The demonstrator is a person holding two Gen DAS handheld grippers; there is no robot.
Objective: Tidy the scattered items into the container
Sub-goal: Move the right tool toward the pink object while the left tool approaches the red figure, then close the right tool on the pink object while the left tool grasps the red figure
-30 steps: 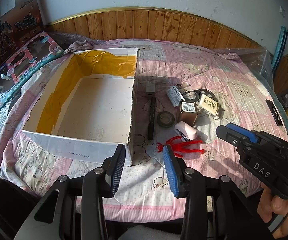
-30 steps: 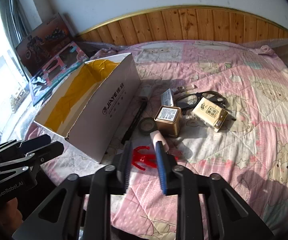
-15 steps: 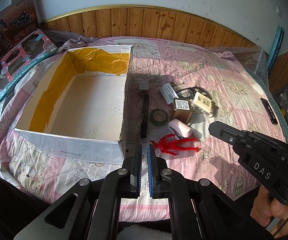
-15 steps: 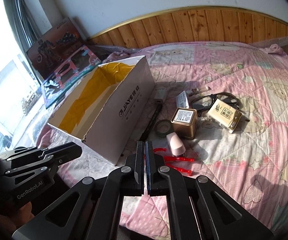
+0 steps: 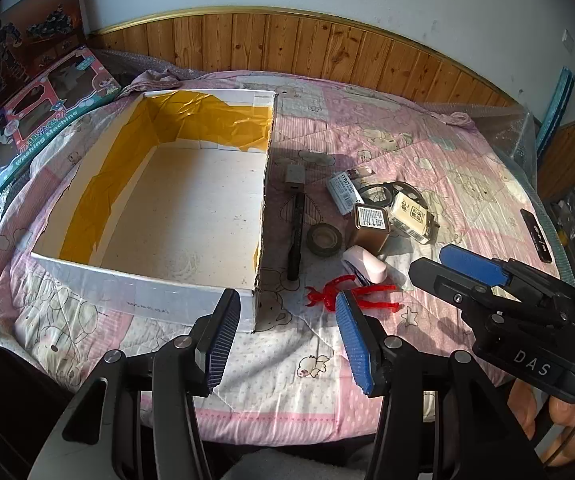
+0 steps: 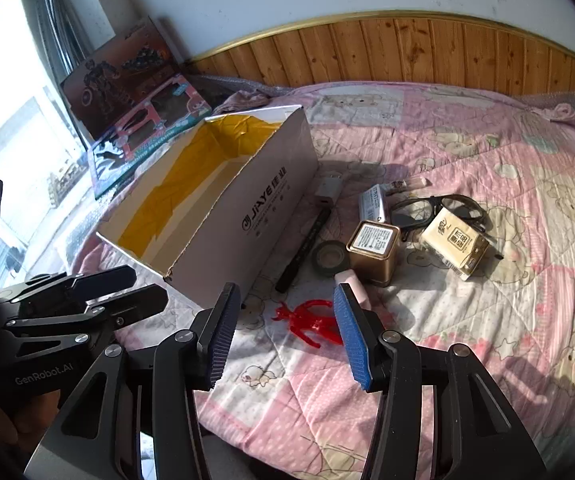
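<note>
On the far left, two toy boxes (image 5: 35, 120) lean by the wall, left of the box (image 5: 143, 284). The box is white, open on top, with yellow tape inside. Nothing is in it.

Your left gripper (image 5: 283, 336) hangs over the quilt (image 5: 271, 364), just in front of the box's near right corner. Its fingers are wide apart and hold nothing.

Right of the box lies a black pen (image 5: 296, 236), running along the box's side. A small grey plug (image 5: 294, 175) sits at the pen's far end. Next, further from the box, is a roll of dark tape (image 5: 324, 239). A red toy figure (image 6: 311, 322) lies flat on the quilt, near the box's front corner. A pink stapler (image 5: 365, 266) sits just beyond it.

A gold tin (image 6: 373, 252) stands upright, further right from the box, close beside the tape. Behind it is a small white pack (image 6: 375, 204). Black glasses (image 6: 435, 210) lie past the tin, and a yellow tissue pack (image 6: 455, 246) rests on them.

Your right gripper (image 6: 285, 336) is over the quilt, right of the box's front corner. Its fingers are spread wide and empty, and the red toy figure shows between them, a bit further on.

A black remote (image 5: 535, 234) lies far right of the box, by the quilt's edge.
</note>
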